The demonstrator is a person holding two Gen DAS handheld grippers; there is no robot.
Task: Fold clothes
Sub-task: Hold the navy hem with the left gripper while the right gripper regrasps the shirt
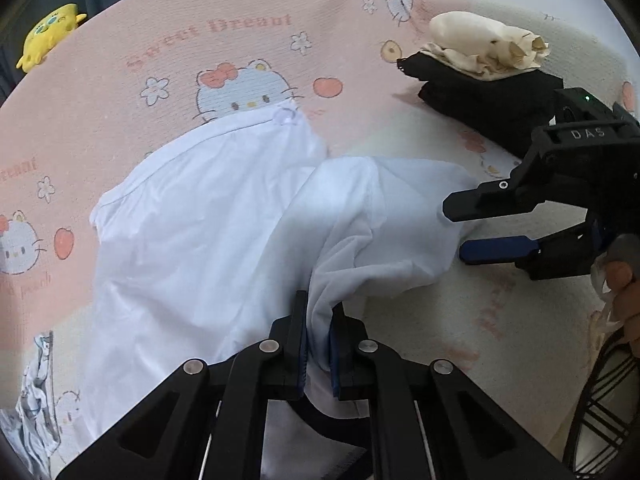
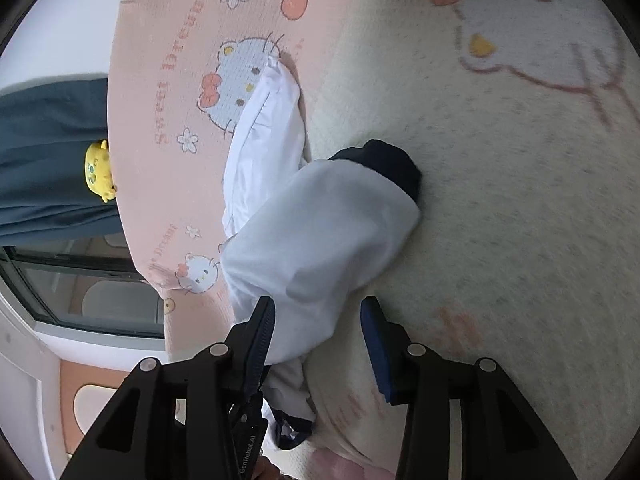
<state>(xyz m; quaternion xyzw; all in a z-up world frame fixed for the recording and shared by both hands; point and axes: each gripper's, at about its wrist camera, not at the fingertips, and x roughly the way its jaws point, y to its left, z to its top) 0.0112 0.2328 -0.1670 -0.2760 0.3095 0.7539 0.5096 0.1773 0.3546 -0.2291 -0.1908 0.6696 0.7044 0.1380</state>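
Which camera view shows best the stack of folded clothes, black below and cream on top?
The left wrist view: the stack of folded black and cream clothes sits whole and unobstructed on the pink cartoon-cat blanket. The right wrist view shows none of it.

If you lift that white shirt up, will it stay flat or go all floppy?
Probably floppy: the white shirt already sags and wrinkles where the left tongs pinch it. It looks thin, so likely light. It may slide easily on the pink blanket.
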